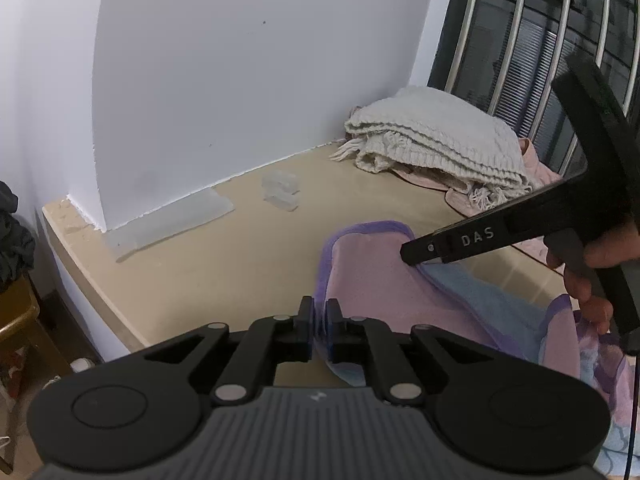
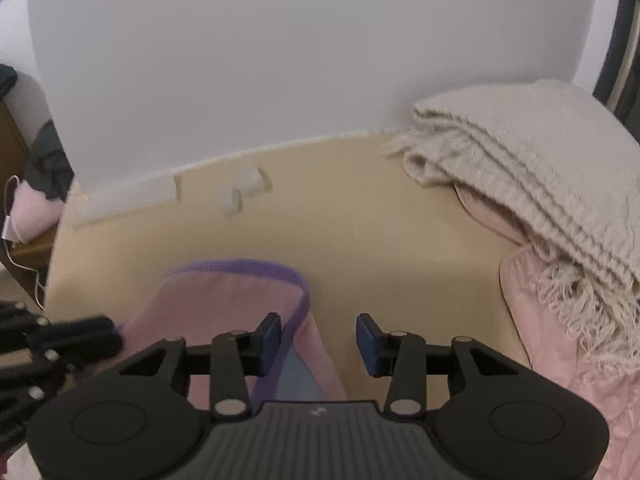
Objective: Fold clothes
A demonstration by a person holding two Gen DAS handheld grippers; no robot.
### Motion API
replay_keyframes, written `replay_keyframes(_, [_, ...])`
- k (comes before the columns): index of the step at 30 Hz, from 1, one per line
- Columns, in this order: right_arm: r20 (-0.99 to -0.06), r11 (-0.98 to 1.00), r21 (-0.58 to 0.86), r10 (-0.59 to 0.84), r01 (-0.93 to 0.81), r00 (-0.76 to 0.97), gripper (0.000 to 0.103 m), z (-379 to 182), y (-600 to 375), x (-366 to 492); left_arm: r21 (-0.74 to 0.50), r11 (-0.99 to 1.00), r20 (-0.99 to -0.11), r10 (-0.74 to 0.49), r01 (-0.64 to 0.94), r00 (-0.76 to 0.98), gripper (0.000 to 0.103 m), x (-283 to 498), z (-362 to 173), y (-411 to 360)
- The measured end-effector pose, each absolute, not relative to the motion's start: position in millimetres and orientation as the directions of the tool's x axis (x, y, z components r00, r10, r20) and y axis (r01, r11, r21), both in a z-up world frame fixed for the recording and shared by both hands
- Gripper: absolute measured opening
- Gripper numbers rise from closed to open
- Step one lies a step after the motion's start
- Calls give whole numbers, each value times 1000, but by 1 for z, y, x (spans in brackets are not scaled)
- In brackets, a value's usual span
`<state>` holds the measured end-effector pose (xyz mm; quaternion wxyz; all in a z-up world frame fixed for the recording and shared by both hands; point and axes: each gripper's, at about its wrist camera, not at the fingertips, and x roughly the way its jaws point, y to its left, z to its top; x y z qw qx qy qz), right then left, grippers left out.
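Observation:
A pink garment (image 1: pixel 380 280) with a purple hem and a light blue inner side lies on the beige table (image 1: pixel 200 280), partly draped off the near edge. My left gripper (image 1: pixel 319 318) is shut on its purple hem at the near left corner. In the left wrist view my right gripper (image 1: pixel 416 254) comes in from the right, held by a hand (image 1: pixel 592 280), with its tip down on the garment's far hem. In the right wrist view the right gripper (image 2: pixel 318 330) is open. The garment (image 2: pixel 208 304) has its hem running just inside the left pad (image 2: pixel 269 334), not pinched. The left gripper (image 2: pixel 80 336) shows blurred at the left.
A folded beige knit blanket (image 1: pixel 432 136) lies on a pale pink cloth (image 1: pixel 536 168) at the back right, below a barred window (image 1: pixel 560 40). Clear plastic pieces (image 1: pixel 280 190) and a long clear strip (image 1: pixel 172 220) sit by the white wall. Dark clothes (image 1: pixel 12 240) hang beyond the table's left edge.

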<state>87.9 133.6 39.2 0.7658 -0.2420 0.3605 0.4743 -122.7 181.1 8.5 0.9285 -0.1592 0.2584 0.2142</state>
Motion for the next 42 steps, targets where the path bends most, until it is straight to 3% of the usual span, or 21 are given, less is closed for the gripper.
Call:
replay_keyframes(1, [-781, 437, -13, 558, -899, 282, 33, 40, 132, 89, -183, 859, -547, 316, -479, 775, 6, -123, 8, 181])
replay_keyframes(2, [-772, 444, -22, 561, -896, 297, 16, 41, 131, 89, -178, 860, -547, 317, -478, 774, 6, -123, 8, 181])
replay_keyframes(3, [-758, 464, -61, 554, -884, 343, 11, 42, 130, 87, -174, 861, -548, 318, -478, 773, 6, -123, 9, 180])
replay_keyframes(7, [-737, 510, -29, 570, -860, 363, 17, 55, 124, 88, -163, 865, -551, 318, -474, 771, 6, -123, 9, 179])
replay_keyframes(9, [-738, 488, 17, 595, -873, 318, 28, 64, 119, 82, -162, 868, -552, 315, -470, 772, 6, -124, 10, 179])
replay_keyframes(13, [-786, 437, -20, 549, -899, 284, 29, 59, 126, 67, -161, 867, -551, 317, -471, 772, 6, -124, 9, 180])
replay_keyframes(15, [-807, 438, -58, 508, -897, 300, 27, 49, 131, 63, -157, 869, -548, 318, -469, 774, 6, -125, 9, 179])
replay_keyframes(16, [-805, 451, -74, 499, -889, 321, 18, 46, 133, 63, -155, 871, -547, 318, -467, 775, 6, -125, 8, 179])
replay_keyframes(17, [-798, 467, -89, 495, -880, 343, 1, 44, 134, 63, -154, 872, -547, 316, -464, 775, 6, -126, 8, 179])
replay_keyframes(22, [-766, 534, -106, 494, -839, 412, 1, 48, 131, 70, -162, 874, -549, 307, -459, 778, 6, -127, 9, 180])
replay_keyframes(29, [-728, 491, -295, 440, -820, 526, 1, 34, 150, 73, -159, 874, -553, 307, -460, 775, 6, -125, 9, 180])
replay_keyframes(31, [-704, 478, -352, 431, -805, 564, 9, 32, 152, 69, -172, 867, -557, 306, -468, 772, 7, -125, 10, 182])
replay_keyframes(32, [-707, 471, -355, 430, -807, 562, 18, 34, 152, 68, -184, 859, -559, 309, -478, 770, 14, -127, 11, 184])
replay_keyframes(33, [-719, 467, -311, 454, -828, 526, 26, 40, 148, 71, -191, 853, -558, 313, -486, 769, 30, -128, 12, 186])
replay_keyframes(34, [-721, 477, -228, 503, -849, 476, 41, 49, 140, 78, -191, 849, -554, 321, -493, 768, 37, -130, 13, 186])
replay_keyframes(35, [-714, 487, -134, 556, -863, 425, 45, 60, 131, 87, -185, 849, -552, 327, -495, 767, 40, -132, 15, 186])
replay_keyframes(38, [-709, 506, 49, 624, -861, 327, 45, 78, 117, 119, -153, 865, -559, 324, -479, 764, 40, -130, 15, 183])
replay_keyframes(40, [-734, 497, 47, 605, -866, 307, 45, 73, 122, 128, -131, 876, -565, 319, -464, 761, 36, -126, 13, 179])
replay_keyframes(42, [-767, 469, 3, 568, -883, 299, 45, 61, 135, 124, -98, 878, -553, 344, -469, 759, 17, -124, 10, 176])
